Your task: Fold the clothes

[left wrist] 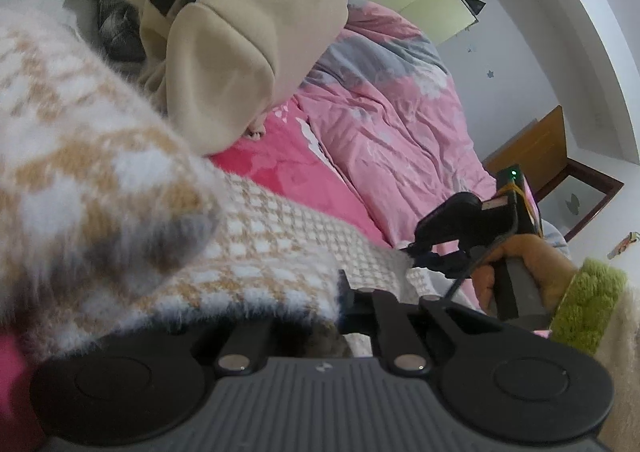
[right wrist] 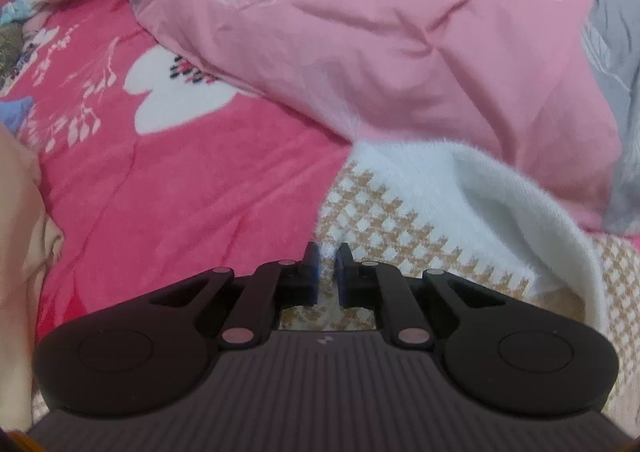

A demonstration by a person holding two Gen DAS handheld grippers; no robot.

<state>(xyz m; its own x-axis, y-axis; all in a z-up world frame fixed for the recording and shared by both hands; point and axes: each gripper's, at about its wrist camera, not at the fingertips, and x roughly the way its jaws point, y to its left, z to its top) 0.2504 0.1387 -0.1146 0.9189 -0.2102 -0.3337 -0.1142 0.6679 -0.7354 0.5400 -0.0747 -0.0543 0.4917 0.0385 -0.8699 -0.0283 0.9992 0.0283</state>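
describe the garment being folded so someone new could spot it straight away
Start at the bed with the bright pink flowered blanket. On its near side lies a fuzzy sweater, pinched by the right hand-held gripper. Its tan-and-white check pattern sets it apart from the plain beige hoodie and pink quilt.

pink floral bed: checked sweater, pink quilt, beige hoodie.

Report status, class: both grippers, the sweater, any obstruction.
Right gripper shut on checked sweater. Left gripper: fingers hidden by sweater. Beige hoodie heaped close behind.
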